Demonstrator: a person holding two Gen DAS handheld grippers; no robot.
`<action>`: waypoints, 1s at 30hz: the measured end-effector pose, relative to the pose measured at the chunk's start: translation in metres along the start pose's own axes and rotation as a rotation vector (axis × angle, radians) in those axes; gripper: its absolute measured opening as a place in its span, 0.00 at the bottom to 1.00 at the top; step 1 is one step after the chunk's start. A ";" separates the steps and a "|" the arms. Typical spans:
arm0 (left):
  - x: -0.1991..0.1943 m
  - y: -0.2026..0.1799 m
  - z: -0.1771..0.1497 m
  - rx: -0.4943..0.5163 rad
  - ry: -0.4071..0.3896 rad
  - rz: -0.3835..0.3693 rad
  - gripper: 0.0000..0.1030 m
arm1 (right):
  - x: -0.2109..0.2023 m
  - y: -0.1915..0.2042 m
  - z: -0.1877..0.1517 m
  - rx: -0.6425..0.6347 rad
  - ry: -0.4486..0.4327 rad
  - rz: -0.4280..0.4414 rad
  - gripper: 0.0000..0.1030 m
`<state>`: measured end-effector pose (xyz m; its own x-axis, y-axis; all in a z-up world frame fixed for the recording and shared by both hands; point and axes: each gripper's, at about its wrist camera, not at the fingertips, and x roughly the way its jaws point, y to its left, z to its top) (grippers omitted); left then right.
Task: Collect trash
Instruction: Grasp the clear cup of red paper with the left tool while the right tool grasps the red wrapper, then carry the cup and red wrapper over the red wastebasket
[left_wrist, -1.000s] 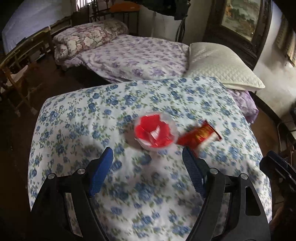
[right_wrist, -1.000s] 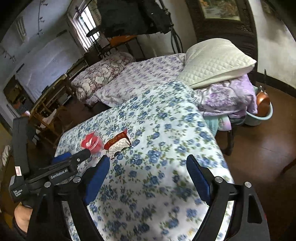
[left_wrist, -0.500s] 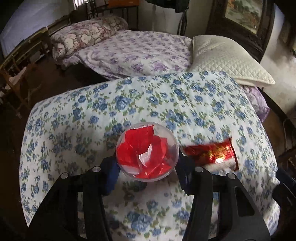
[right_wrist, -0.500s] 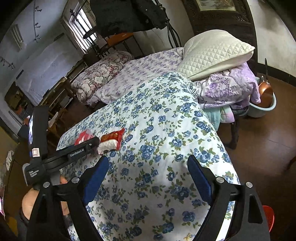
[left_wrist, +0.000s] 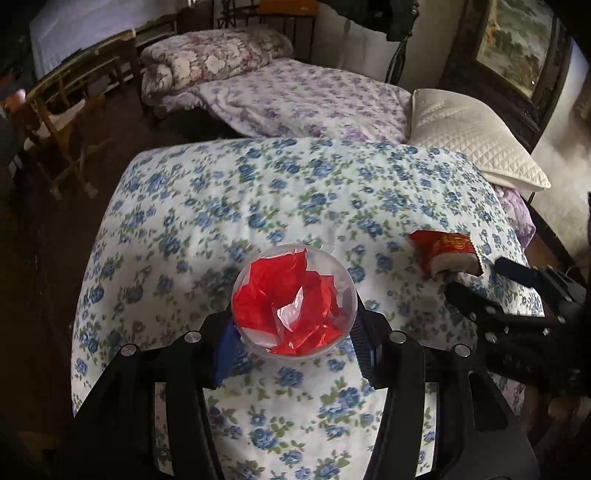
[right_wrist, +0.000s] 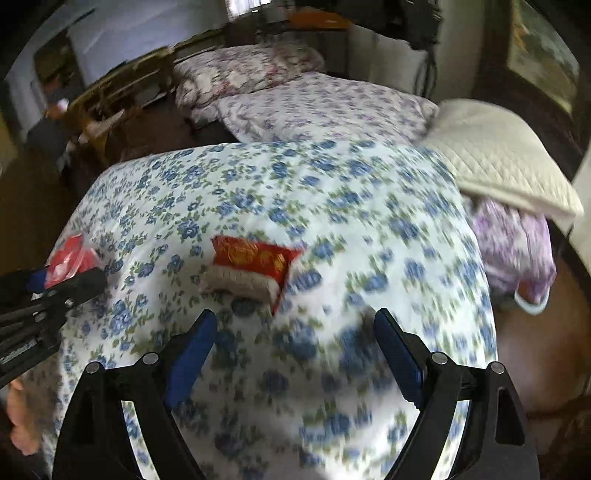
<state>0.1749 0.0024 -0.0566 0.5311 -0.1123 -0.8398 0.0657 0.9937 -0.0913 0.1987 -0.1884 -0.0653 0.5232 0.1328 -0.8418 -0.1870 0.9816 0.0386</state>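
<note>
Blue fingers of our left gripper (left_wrist: 293, 341) press both sides of a clear cup (left_wrist: 293, 302) stuffed with red wrappers (left_wrist: 284, 299), holding it over the blue-flowered quilt (left_wrist: 258, 192). Our right gripper (right_wrist: 293, 350) has its fingers wide with only quilt between them. Just beyond the right gripper, a red packet (right_wrist: 251, 266) lies flat on the quilt, to the right of the cup. Behind the quilt we see a purple-flowered bed (left_wrist: 306, 99), and a white pillow (left_wrist: 469, 136) at the quilt's far right corner.
</note>
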 end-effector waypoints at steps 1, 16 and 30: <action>0.000 0.002 0.000 -0.011 0.004 -0.004 0.52 | 0.003 0.002 0.004 -0.012 0.002 0.015 0.83; -0.005 0.007 -0.001 -0.030 0.006 -0.031 0.52 | -0.012 0.020 0.005 -0.148 0.017 0.106 0.28; -0.068 -0.082 -0.047 0.162 -0.024 -0.101 0.52 | -0.134 -0.034 -0.131 0.076 -0.078 0.072 0.28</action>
<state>0.0941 -0.0709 -0.0174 0.5352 -0.2133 -0.8173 0.2534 0.9636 -0.0855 0.0257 -0.2579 -0.0240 0.5743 0.2110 -0.7910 -0.1645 0.9762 0.1410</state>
